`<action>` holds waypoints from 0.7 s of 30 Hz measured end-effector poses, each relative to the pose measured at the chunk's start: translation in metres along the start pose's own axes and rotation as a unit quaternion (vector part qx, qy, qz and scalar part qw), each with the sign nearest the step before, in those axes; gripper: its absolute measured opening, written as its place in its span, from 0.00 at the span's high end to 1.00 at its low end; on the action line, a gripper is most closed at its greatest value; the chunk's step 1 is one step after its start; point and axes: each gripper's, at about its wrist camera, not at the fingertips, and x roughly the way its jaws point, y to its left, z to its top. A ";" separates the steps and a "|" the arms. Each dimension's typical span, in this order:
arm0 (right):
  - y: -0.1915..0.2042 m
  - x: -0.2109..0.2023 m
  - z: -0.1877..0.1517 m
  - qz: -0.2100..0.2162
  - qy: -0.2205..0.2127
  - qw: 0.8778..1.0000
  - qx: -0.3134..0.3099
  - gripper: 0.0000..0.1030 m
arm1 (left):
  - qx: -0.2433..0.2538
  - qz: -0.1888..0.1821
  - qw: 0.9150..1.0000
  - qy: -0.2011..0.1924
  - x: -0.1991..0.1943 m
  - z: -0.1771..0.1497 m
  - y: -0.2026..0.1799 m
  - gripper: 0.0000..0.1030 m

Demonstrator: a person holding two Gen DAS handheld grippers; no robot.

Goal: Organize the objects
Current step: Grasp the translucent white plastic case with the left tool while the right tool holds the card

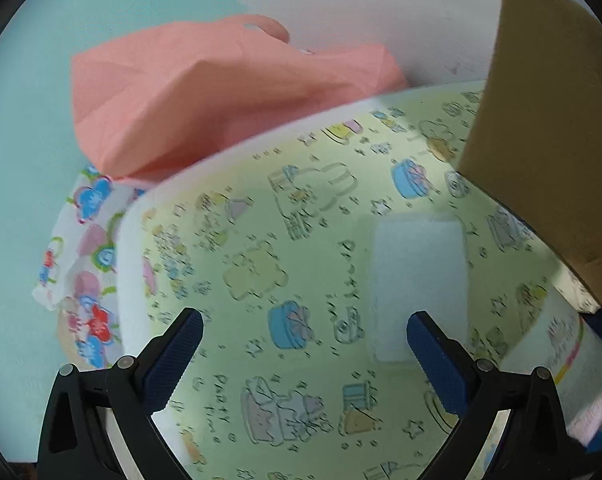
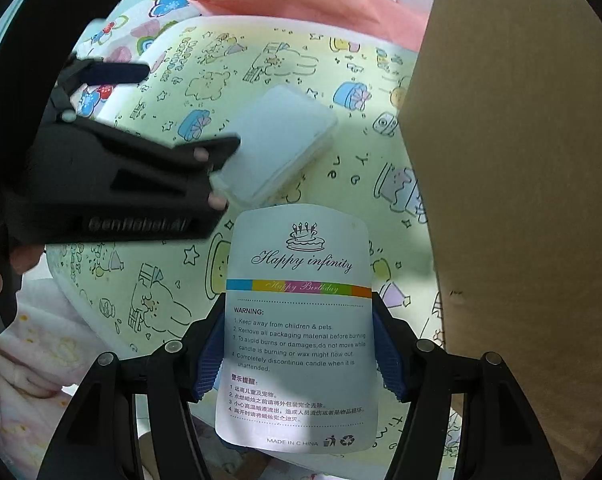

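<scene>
Spreading across both views is a pale green bag (image 1: 301,240) printed with party cartoons, lying beside a brown cardboard box (image 2: 521,200) and a pink bag (image 1: 221,92). Sitting on the green print is a small translucent white case (image 2: 285,140). The right gripper (image 2: 301,356) is clamping a candle packet (image 2: 299,320) reading "Happy infinity" between its blue pads. The left gripper (image 1: 305,356) is hovering over the case, jaws spread wide, holding nothing.
</scene>
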 end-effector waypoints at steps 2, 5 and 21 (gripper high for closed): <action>-0.001 0.001 -0.002 0.003 0.001 1.000 0.002 0.35 | 0.002 0.005 1.000 -0.004 -0.002 0.002 -0.001 0.01; -0.003 0.000 -0.005 0.009 0.001 1.000 0.009 0.35 | 0.004 -0.039 0.999 -0.006 -0.004 0.003 -0.006 0.01; -0.013 -0.005 -0.016 0.023 0.001 0.999 0.049 0.35 | -0.071 -0.181 0.980 0.050 0.030 0.011 -0.011 0.30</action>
